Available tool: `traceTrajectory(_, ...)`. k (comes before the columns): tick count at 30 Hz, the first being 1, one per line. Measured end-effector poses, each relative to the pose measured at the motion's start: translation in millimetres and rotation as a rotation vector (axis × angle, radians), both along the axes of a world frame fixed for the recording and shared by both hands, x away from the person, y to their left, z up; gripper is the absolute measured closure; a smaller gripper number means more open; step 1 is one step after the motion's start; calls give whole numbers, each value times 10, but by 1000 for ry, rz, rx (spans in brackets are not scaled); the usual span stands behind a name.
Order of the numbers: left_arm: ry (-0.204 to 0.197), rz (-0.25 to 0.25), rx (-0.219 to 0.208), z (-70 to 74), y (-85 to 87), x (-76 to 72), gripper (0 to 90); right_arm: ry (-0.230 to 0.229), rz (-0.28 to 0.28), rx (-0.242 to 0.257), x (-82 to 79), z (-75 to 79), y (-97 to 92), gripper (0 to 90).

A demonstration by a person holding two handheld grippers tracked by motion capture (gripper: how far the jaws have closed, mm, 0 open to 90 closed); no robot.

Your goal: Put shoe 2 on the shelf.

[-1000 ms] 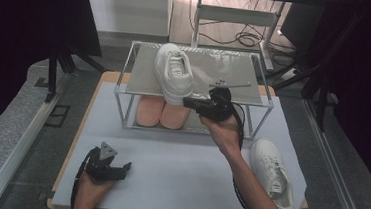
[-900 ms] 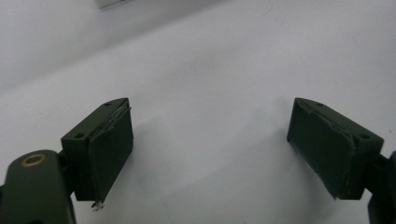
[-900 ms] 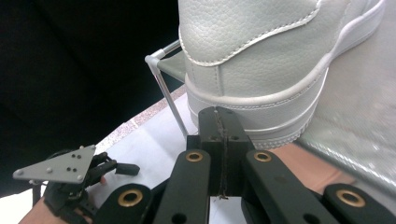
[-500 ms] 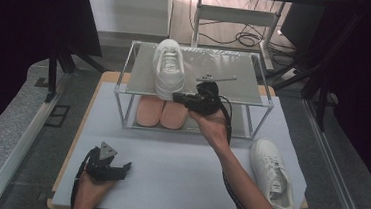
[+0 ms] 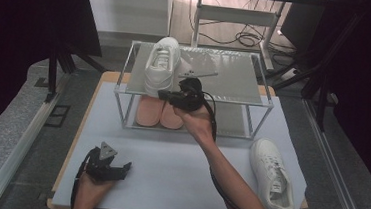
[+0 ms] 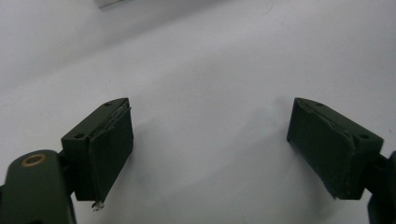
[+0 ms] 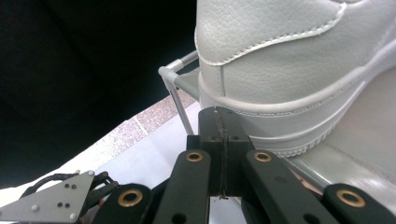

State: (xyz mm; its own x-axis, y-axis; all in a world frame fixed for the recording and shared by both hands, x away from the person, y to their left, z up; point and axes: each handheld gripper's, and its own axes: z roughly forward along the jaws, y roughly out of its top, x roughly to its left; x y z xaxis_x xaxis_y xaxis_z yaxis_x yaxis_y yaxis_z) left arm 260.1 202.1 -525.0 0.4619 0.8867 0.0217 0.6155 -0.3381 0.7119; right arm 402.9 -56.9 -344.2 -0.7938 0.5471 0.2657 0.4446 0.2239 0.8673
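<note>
High view: we see the white sneaker (image 5: 160,71) on the rack (image 5: 235,86) lying lengthwise, toe away — our right hand-held gripper (image 5: 166,96), jaws pressed shut and empty, at its heel; pink shoes (image 5: 160,115) below.

Overall: table top (image 5: 179,164) evenly lit from above, surroundings near black.
Glare: soft sheen on rack's top shelf (image 5: 225,80).
Shadows: faint, beside left gripper (image 6: 210,154).
Focus: white shoe (image 7: 299,70) sharp; high view soft, grainy.
</note>
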Motion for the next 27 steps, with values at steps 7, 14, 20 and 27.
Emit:
traceTrajectory(7,-2,0,0,0,-2,-2,149,-25,-6,-33,-37,15,38,900)
traceTrajectory(14,-4,0,2,0,-4,-4,149,-76,8,-121,-184,-28,-77,749)
traceTrajectory(20,-5,-1,3,-1,-4,-4,148,-101,44,-208,-293,-138,-114,588)
traceTrajectory(27,-5,-1,7,0,-5,-6,148,-163,67,-261,-411,-296,-154,374)
